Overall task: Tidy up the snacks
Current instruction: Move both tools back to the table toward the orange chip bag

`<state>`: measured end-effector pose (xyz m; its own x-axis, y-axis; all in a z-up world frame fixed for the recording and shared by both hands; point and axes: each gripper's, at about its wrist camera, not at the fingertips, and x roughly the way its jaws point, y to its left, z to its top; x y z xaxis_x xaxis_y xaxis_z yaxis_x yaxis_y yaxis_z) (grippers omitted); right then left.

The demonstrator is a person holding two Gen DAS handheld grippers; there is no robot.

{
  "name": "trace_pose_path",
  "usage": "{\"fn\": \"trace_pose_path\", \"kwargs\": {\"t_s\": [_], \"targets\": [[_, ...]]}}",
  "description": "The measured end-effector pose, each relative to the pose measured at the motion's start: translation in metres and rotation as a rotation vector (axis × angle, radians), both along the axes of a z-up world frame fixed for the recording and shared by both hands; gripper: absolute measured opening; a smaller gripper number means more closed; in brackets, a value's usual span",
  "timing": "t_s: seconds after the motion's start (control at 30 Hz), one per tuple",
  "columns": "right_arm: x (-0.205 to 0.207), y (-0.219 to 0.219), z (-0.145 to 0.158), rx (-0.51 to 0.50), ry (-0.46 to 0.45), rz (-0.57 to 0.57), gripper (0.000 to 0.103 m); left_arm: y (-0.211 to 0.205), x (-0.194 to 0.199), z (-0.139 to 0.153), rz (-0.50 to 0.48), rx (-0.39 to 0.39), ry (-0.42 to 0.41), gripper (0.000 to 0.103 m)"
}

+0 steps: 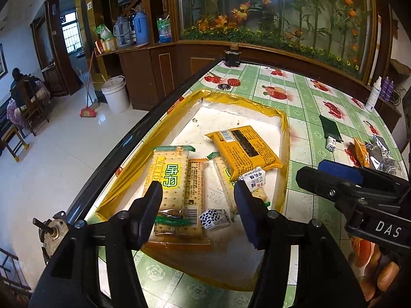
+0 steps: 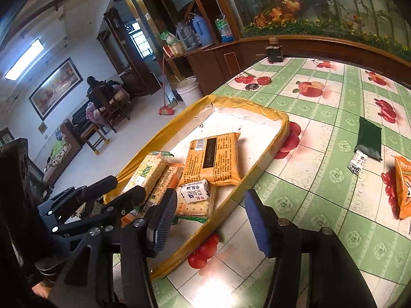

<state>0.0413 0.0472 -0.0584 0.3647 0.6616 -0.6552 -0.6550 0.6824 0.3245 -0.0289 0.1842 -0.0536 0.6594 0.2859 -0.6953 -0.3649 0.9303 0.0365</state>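
A white tray with a yellow taped rim (image 1: 283, 133) (image 2: 257, 174) holds cracker packs (image 1: 172, 172) (image 2: 146, 174), a yellow snack pack (image 1: 244, 151) (image 2: 215, 159), a white candy (image 1: 253, 179) (image 2: 195, 192) and a blue-patterned candy (image 1: 214, 218). My left gripper (image 1: 196, 192) (image 2: 127, 186) hovers open over the cracker packs, gripping nothing. My right gripper (image 2: 210, 200) (image 1: 312, 170) stands open above the tray's near right rim, empty. On the cloth to the right lie a dark green pack (image 2: 368, 138) (image 1: 331, 128), a small patterned candy (image 2: 357, 163) and an orange pack (image 2: 403, 187).
The table's black edge (image 1: 143, 128) runs close along the tray's left side, with floor below. A dark jar (image 1: 232, 56) and bottle caps (image 1: 232, 82) sit at the far end. A crumpled silver wrapper (image 1: 380, 151) and a white bottle (image 1: 373, 95) are at the right.
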Motion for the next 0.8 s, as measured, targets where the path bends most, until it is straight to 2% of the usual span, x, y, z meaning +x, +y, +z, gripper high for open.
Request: {"fn": "trace_pose_path", "kwargs": {"t_s": [0.33, 0.67, 0.73, 0.8], "targets": [[-0.009, -0.041, 0.003, 0.015, -0.010, -0.052, 0.056, -0.016, 0.003, 0.003, -0.032, -0.008, 0.006, 0.057], [0.010, -0.143, -0.022, -0.007, 0.043, -0.273, 0.058, -0.082, 0.028, -0.001, -0.189, -0.007, 0.038, 0.057], [0.017, -0.162, -0.025, -0.017, 0.050, -0.317, 0.060, -0.094, 0.034, -0.002, -0.215, -0.007, 0.043, 0.064], [0.024, -0.175, -0.025, -0.027, 0.046, -0.351, 0.062, -0.105, 0.043, -0.001, -0.234, 0.004, 0.043, 0.066]]}}
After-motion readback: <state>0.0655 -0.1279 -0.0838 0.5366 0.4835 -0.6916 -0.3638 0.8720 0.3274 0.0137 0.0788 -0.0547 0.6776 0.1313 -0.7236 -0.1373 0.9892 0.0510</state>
